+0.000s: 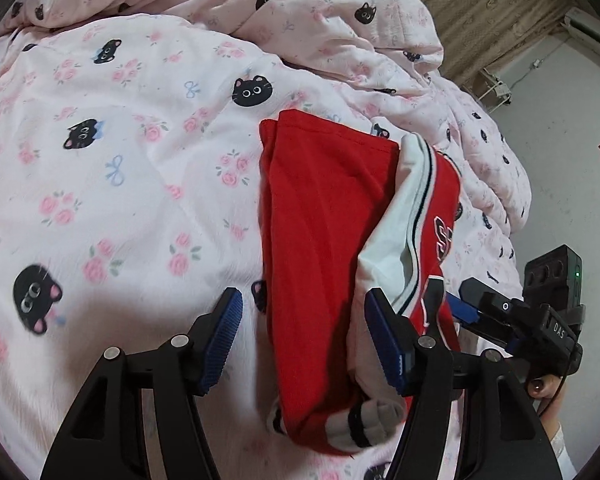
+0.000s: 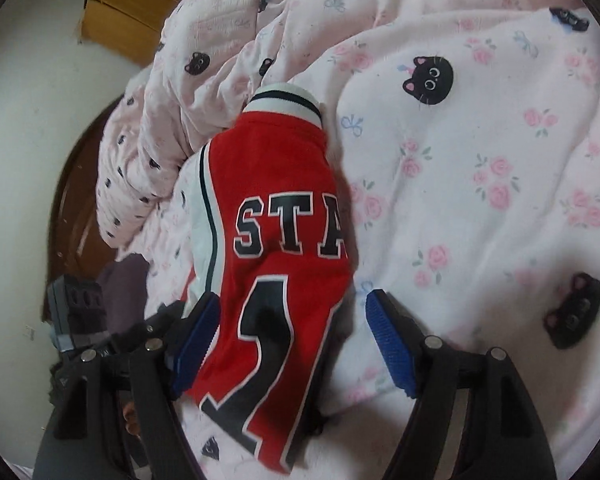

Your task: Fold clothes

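Pink bedding printed with black cat faces, roses and bows covers the bed (image 1: 120,152), bunched into folds beyond both tongs. On it lies a red jersey (image 1: 311,240), folded into a narrow bundle with white side panels and dark piping. Seen from the left wrist, the left tongs (image 1: 301,334) stand open above the jersey's near end, the blue pads clear of the cloth on either side as far as can be told, with a striped white cuff bunched just ahead of the right-hand pad. To their right the right tongs (image 1: 465,306) show, a black body with a blue pad beside the jersey's edge. Seen from the right wrist, the right tongs (image 2: 292,344) are spread wide, the jersey (image 2: 284,208) lying between and ahead of them, showing black letters "STA" and a large numeral; its ribbed collar points away. Beyond and left of them sits a cardboard box (image 2: 132,12) on the floor.
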